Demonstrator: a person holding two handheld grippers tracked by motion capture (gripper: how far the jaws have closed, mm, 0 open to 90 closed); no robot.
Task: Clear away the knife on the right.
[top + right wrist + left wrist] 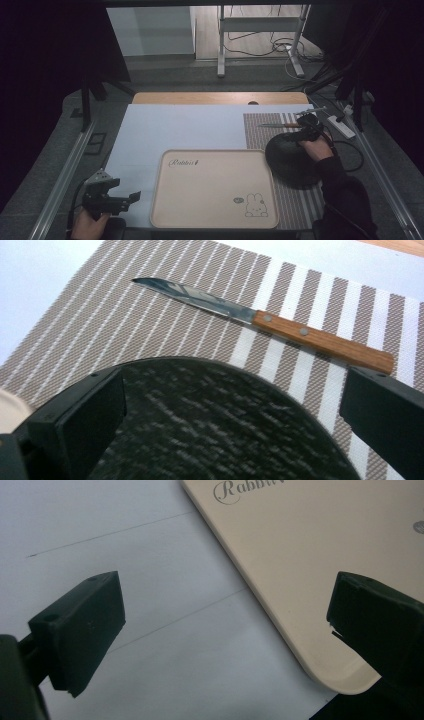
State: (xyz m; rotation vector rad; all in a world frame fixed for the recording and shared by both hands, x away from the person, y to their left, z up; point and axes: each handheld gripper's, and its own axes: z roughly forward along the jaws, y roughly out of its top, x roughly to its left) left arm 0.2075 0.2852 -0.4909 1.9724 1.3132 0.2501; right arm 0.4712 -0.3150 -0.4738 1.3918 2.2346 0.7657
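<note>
While the right gripper [306, 131] hovers with jaws spread over the black plate [290, 160] on the striped mat [300, 200], near the knife [270, 320], the left gripper [120, 200] stands open beside the tray [215, 220].

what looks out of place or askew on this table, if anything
Nothing is spilled or visibly damaged. The knife lies flat on the striped placemat, beyond the black plate. The plate's left edge appears to overhang the rim of the beige tray, a slight oddity. Both grippers are open.
</note>
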